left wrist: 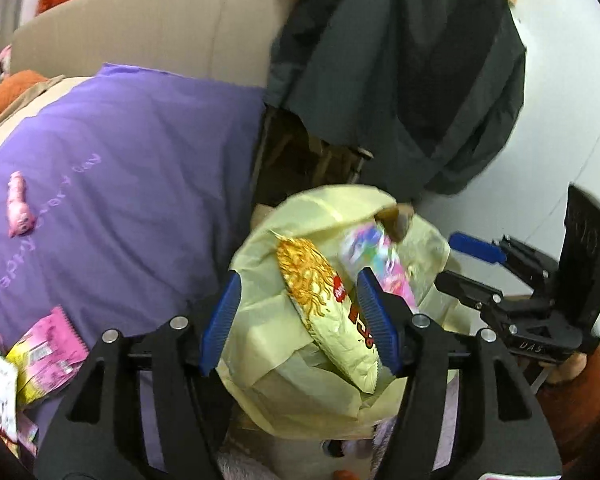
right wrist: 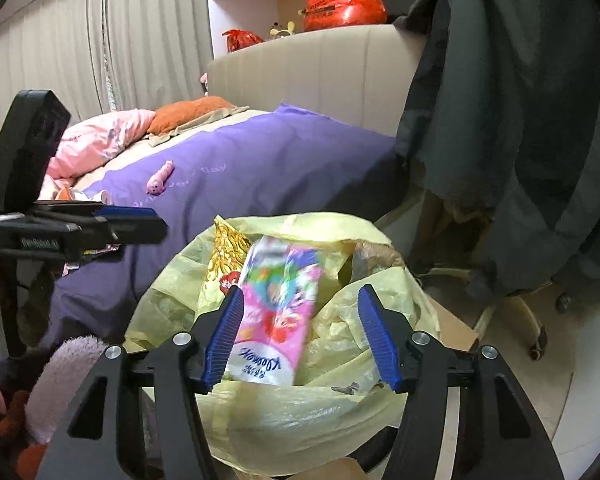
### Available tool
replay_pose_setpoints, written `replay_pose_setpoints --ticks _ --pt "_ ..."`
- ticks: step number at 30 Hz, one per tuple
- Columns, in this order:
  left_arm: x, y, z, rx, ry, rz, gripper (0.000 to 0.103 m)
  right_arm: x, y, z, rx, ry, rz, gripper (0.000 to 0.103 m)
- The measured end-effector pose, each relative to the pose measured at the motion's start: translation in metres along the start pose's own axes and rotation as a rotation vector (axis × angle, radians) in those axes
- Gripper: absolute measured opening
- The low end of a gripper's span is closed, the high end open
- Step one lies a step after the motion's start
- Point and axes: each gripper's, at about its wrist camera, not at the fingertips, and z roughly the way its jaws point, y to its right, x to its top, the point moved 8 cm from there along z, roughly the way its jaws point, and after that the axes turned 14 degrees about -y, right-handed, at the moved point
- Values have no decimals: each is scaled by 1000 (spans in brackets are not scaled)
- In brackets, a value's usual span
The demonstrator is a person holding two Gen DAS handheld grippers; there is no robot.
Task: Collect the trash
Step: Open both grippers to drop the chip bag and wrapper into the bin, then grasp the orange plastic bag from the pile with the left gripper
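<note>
over the yellow trash bag [right wrist: 284, 420] beside the bed, both your grippers hang with fingers spread and nothing pinched: the pink tissue pack [right wrist: 278, 320] sits loose in the bag's mouth between the right gripper [right wrist: 300, 336] fingers, long axis running away from you, next to the noodle wrapper [left wrist: 328, 316] under the left gripper [left wrist: 300, 324]. next up looks like the pink snack wrapper [left wrist: 48, 356] on the purple blanket [left wrist: 120, 184], off to the left of the bag, so your left hand is the nearer one.
</note>
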Motion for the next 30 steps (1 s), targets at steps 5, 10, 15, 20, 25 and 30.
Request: replay_pose_setpoints --ticks 5,10,15,20,25,30 --pt "-8 -22 -48 107 64 3 57 8 -13 -18 -8 36 -2 56" --pt "-38 -64 -108 255 120 -2 57 18 -41 -34 27 71 -27 61" --pt "-82 -130 -178 391 204 -111 57 30 -97 -42 53 77 -126 61" --pt "-139 -208 -238 481 271 -309 57 46 -158 -38 74 75 -169 61" --pt "-183 -278 -278 442 369 -502 59 53 -214 -20 113 58 -185 57" --pt "-197 -310 -277 337 403 -550 69 54 -264 6 111 53 -206 56"
